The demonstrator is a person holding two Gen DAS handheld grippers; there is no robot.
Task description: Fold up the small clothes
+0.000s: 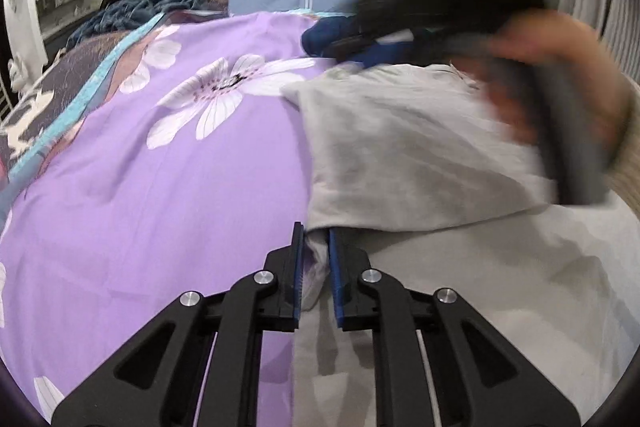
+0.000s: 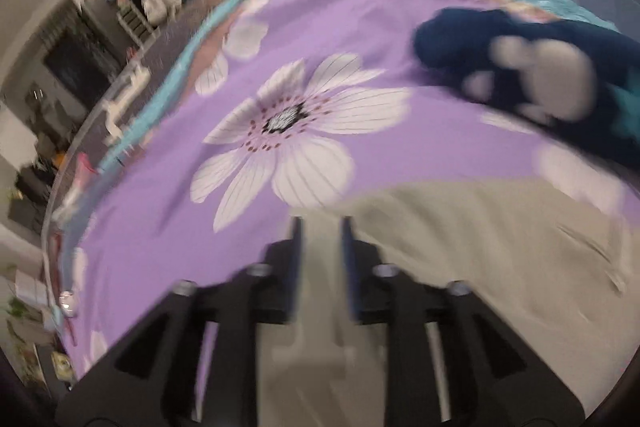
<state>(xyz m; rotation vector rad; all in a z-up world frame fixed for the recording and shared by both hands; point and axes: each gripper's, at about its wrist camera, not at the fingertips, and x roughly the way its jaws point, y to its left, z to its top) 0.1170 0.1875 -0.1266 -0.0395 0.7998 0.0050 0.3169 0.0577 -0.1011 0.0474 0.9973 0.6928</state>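
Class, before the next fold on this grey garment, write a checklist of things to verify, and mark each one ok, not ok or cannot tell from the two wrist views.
1. Left tongs grip the grey garment: ok, fabric is pinched between the pads at its near edge.
2. Right tongs free of cloth: ok, the jaws stand apart over the garment with nothing pinched.
3. Folded flap lies flat: cannot tell, the right side is blurred behind the hand.
4. Navy garment clear of the grey one: cannot tell, they meet at the far edge in the left view.
5. Purple floral bedspread smooth beside the garment: ok.
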